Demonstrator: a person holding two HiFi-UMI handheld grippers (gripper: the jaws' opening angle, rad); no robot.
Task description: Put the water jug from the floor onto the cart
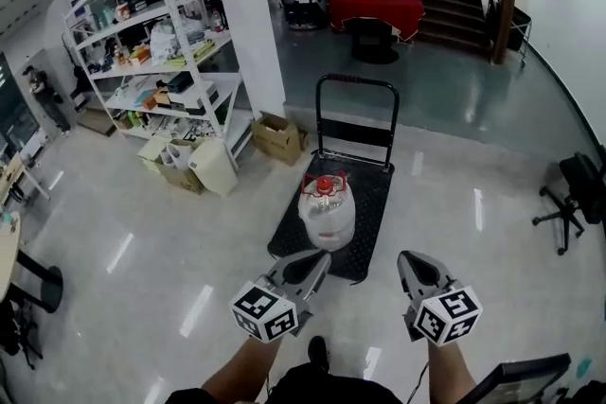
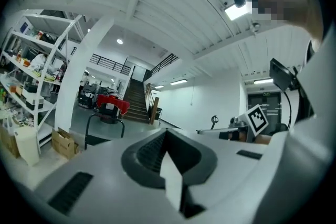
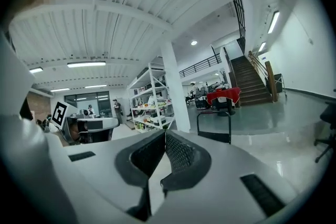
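Jug [image 1: 327,208], seen from the head view, stands upright on the near end of the cart [image 1: 365,203] deck, red cap up, so its long axis runs vertical. By its place on the deck and off the floor, the placing looks done. It lies just ahead of the left gripper [image 1: 318,262] and slightly to that gripper's right. The right gripper [image 1: 409,262] sits further off to the side, so the left is the nearer. Both point roughly towards the cart, clear of the jug, jaws pressed together. I count one jug, one cart and two grippers. Any further move would turn on that gap straight ahead of the left jaws

Left gripper view: the left gripper [image 2: 167,131] has its jaws fully closed with nothing between them. The cart's handle [image 2: 104,119] shows as a dark hoop ahead and to the left. The jug is out of sight, below the gripper's body. The right gripper's marker cube [image 2: 257,118] shows off to the right

Right gripper view: the right gripper [image 3: 165,134] is likewise closed tight and empty. The cart handle [image 3: 214,114] stands ahead, a little right of the jaw line, and no jug shows here either
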